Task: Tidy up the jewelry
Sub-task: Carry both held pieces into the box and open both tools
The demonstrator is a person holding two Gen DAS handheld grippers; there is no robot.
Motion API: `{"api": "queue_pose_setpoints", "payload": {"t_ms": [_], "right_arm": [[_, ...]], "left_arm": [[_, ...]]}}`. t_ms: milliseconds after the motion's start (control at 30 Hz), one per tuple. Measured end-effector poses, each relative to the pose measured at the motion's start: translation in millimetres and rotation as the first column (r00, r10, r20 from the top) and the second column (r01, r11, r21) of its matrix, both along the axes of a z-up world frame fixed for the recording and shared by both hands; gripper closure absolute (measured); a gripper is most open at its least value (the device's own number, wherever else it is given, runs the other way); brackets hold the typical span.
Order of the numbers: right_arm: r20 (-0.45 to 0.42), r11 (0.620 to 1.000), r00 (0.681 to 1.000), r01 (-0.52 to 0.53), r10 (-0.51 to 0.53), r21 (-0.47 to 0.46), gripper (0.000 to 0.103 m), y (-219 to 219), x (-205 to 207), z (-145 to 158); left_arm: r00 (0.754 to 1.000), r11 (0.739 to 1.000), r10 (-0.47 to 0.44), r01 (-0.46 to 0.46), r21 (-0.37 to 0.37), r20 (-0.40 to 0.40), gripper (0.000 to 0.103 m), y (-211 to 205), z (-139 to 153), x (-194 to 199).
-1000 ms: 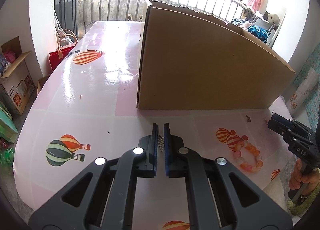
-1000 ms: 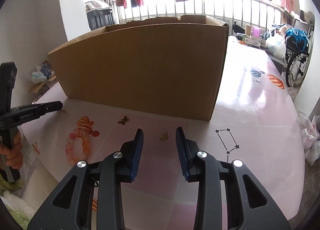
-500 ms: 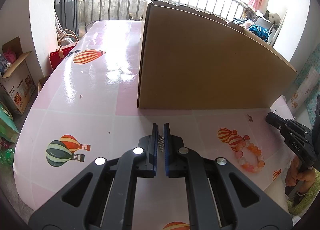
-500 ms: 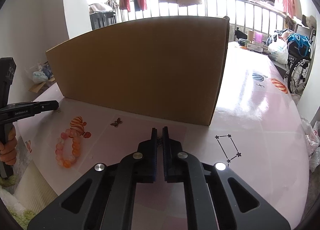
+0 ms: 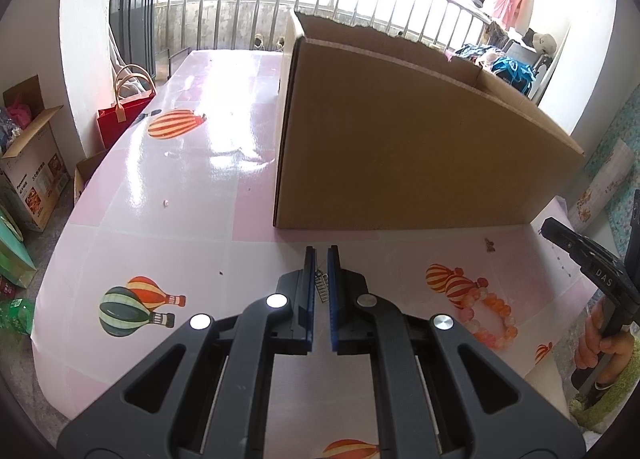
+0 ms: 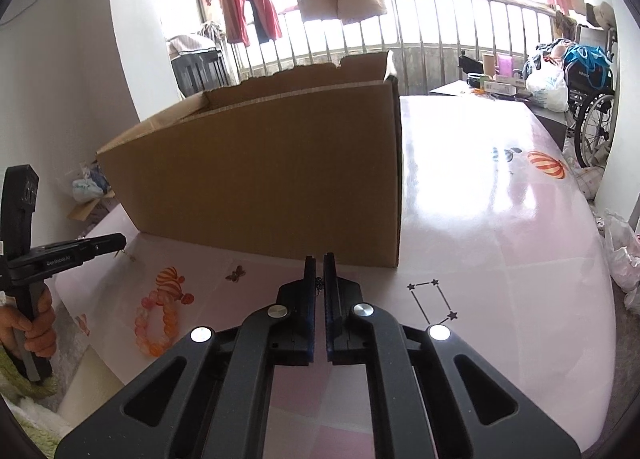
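My left gripper [image 5: 321,253] is shut on a small silver ladder-shaped charm [image 5: 322,288], held just in front of the cardboard box [image 5: 400,163]. My right gripper [image 6: 319,259] is shut on a tiny gold charm [image 6: 319,284] that shows dark between the pads, near the box's [image 6: 280,179] right corner. An orange and pink bead bracelet [image 6: 154,323] lies on the pink table, with a small butterfly charm [image 6: 235,273] beyond it. The same bracelet [image 5: 490,319] and butterfly charm [image 5: 489,245] show in the left wrist view.
The tall open box stands across the middle of the balloon-printed table [image 5: 180,227]. A hand [image 6: 38,333] holds the left gripper's handle at the table's near corner. Cartons and a red bag [image 5: 120,119] sit on the floor; a wheelchair [image 6: 592,119] is beyond the far right.
My right gripper closed its jaws on the tiny gold charm that lay on the table between them, then tilted up slightly. The left gripper stayed still, shut on its charm.
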State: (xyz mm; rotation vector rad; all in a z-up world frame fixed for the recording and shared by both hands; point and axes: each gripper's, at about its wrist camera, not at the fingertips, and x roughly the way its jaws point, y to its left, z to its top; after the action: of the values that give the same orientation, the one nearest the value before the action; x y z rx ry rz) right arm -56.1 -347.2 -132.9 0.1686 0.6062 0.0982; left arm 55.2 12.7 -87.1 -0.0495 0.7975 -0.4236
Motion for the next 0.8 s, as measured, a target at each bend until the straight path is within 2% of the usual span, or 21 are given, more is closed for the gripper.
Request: {"api": "queue_pose_setpoints", "payload": {"t_ms": [533, 667, 800], "right_arm": [[0.146, 1.000, 0.989, -0.018, 0.016, 0.011, 0.099, 2.4, -18.2, 65.6], [0.190, 0.999, 0.981, -0.053, 0.051, 0.009, 0.099, 4.0, -12.7, 91.1], [0.221, 0.995, 0.971, -0.098, 0.094, 0.006, 0.099, 6.5, 3.4, 116.1]], "left_arm": [[0.995, 0.993, 0.002, 0.010, -0.115, 0.102, 0.098, 29.4, 65.9, -15.6], [0.988, 0.987, -0.031, 0.054, -0.154, 0.149, 0.098, 31.1, 98.2, -16.5], [0.979, 0.983, -0.080, 0.108, -0.146, 0.187, 0.098, 19.3, 130.1, -4.9]]}}
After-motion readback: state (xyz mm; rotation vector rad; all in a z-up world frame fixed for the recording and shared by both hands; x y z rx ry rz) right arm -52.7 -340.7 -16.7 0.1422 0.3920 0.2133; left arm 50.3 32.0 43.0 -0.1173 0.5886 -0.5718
